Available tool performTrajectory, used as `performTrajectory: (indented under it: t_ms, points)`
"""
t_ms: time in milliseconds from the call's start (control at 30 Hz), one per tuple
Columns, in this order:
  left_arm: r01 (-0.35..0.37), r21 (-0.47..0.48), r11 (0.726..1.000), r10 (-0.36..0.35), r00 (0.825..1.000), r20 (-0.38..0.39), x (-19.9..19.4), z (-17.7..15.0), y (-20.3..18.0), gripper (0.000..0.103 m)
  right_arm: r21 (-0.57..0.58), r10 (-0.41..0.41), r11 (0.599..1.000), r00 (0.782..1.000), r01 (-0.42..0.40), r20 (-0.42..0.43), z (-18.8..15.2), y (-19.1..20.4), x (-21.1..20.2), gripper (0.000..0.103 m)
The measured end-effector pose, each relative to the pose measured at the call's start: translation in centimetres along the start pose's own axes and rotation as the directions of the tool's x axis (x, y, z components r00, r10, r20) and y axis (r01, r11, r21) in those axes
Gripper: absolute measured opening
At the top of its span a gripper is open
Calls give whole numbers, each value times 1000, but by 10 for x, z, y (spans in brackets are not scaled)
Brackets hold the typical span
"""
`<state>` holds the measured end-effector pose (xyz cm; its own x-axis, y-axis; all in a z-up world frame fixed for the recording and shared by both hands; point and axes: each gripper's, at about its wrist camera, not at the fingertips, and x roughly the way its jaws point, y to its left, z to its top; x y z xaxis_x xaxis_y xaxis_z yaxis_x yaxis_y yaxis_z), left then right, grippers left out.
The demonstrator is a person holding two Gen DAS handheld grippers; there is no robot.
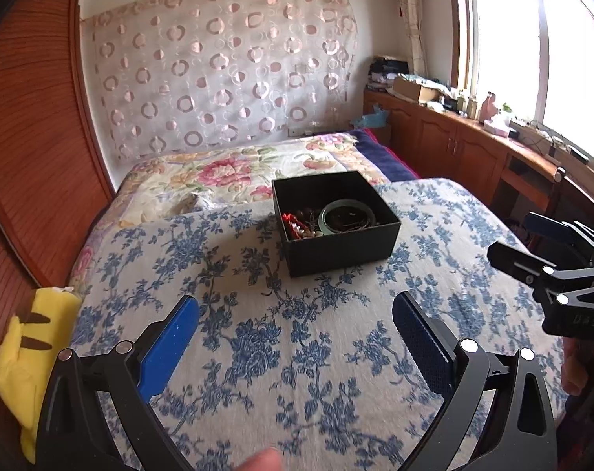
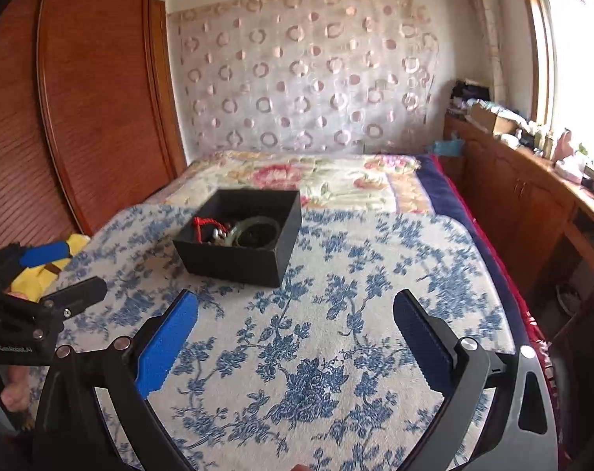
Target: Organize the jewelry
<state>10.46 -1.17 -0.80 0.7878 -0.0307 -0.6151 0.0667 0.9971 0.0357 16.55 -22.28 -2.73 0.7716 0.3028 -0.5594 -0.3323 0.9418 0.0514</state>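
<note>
A black open box [image 1: 336,249] [image 2: 234,263] stands on a blue-flowered cloth [image 1: 257,353] [image 2: 336,333]. Inside lie a pale green bangle [image 1: 348,216] [image 2: 257,229], a red cord [image 1: 291,221] [image 2: 200,223] and beaded pieces. My left gripper [image 1: 297,314] hangs open over the cloth, short of the box, nothing between its blue pads. My right gripper [image 2: 295,310] is open too, nearer than the box and to its right, and empty. In the left wrist view the right gripper [image 1: 540,251] shows at the right edge. The left gripper [image 2: 49,271] shows at the left of the right wrist view.
The cloth lies on a bed with a floral quilt [image 1: 234,172] [image 2: 316,180]. A yellow plush toy [image 1: 26,353] [image 2: 37,274] sits at the cloth's left edge. A wooden wardrobe [image 1: 30,137] stands left; a cluttered wooden counter [image 1: 473,133] [image 2: 532,172] runs under the window on the right.
</note>
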Motion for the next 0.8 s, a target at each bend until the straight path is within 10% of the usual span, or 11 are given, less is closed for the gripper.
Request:
performTrajectory:
  t_ms: [800]
  points:
    - [-43,-62,997,54,982,181,-86,6,13,95,23,-42,999,985,38,170,11,16,-77,100]
